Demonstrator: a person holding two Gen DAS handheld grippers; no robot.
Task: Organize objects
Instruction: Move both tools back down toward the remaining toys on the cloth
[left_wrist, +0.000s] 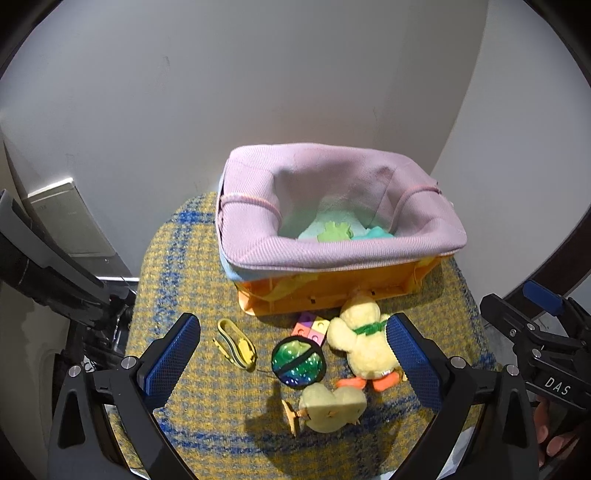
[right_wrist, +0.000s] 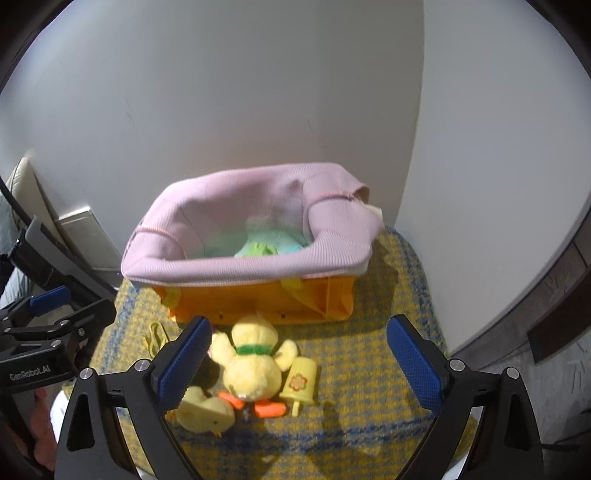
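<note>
Left wrist view: the left gripper hangs over the toy cluster w/ jaws spread wide, nothing between them. The landmark is the orange bin, lined w/ a pink cloth folded over its rim (prob. to soften it); it sits at the back of the yellow-blue mat, against the wall, so its open top faces both grippers.

All loose toys lie in front of the bin: big plush duck face-down just beside its front wall, colored blocks between duck and bin, a glittery green disc a bit further out, a small plush chick furthest from the bin, and a yellow clip off toward the bin's left corner. Some green and teal items already rest inside the bin, so sorting looks partly done.

Right wrist view: the right gripper is likewise wide and empty, its left finger over the chick. A yellow popsicle toy lies touching the duck, on the side nearer the bin's right end. Both tools look poised to pick; the duck seems the easiest grab (soft, bulky).
</note>
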